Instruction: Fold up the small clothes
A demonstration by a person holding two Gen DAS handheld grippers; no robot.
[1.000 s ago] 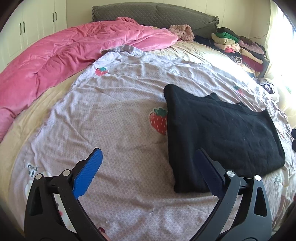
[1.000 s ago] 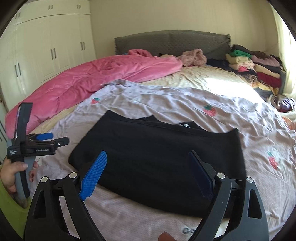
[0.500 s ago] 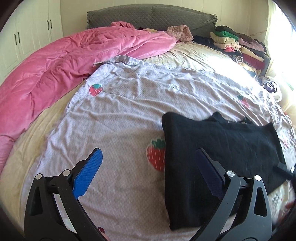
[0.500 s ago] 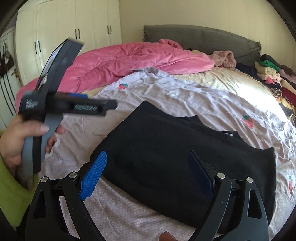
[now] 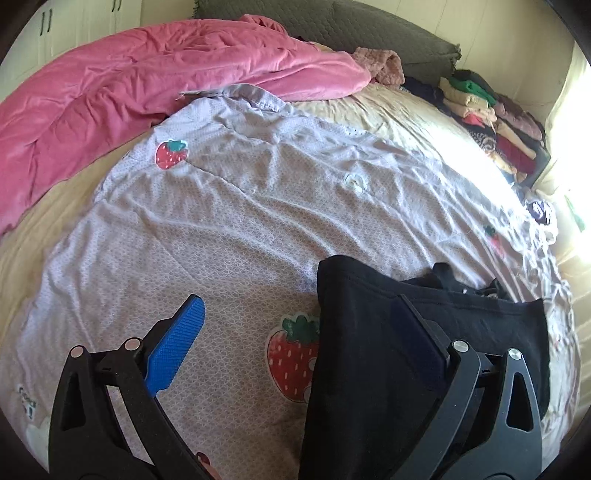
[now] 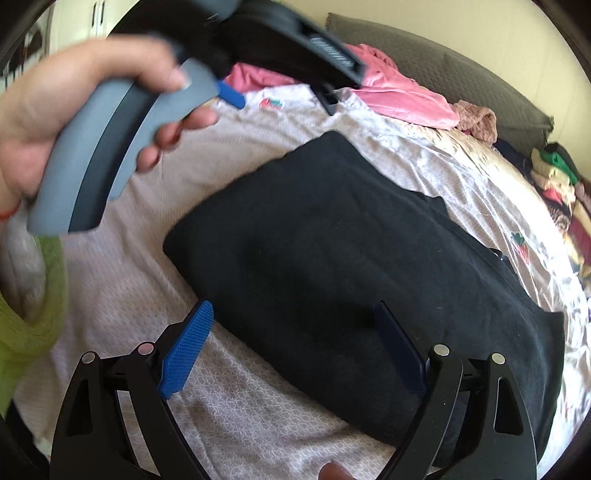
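A black garment [image 6: 354,258] lies folded flat on a lilac strawberry-print sheet [image 5: 229,229] on the bed. In the left wrist view the garment [image 5: 369,350] fills the lower right. My left gripper [image 5: 295,306] stands open above its left edge, with its right finger over the cloth and its left finger over the sheet; nothing is gripped. My right gripper [image 6: 291,314] is open over the garment's near edge, empty. The handle [image 6: 122,144] of the left gripper, held in a hand [image 6: 74,107], crosses the upper left of the right wrist view.
A pink duvet [image 5: 147,92] is heaped along the left and far side of the bed. A grey headboard [image 5: 369,33] stands behind. A stack of folded clothes [image 5: 491,118] sits at the far right. White wardrobes [image 5: 74,22] line the left wall.
Both grippers moved closer to the black garment. The right one sank and rolled, so the garment now looks larger and slanted. The hand with the left gripper now looms large at upper left.
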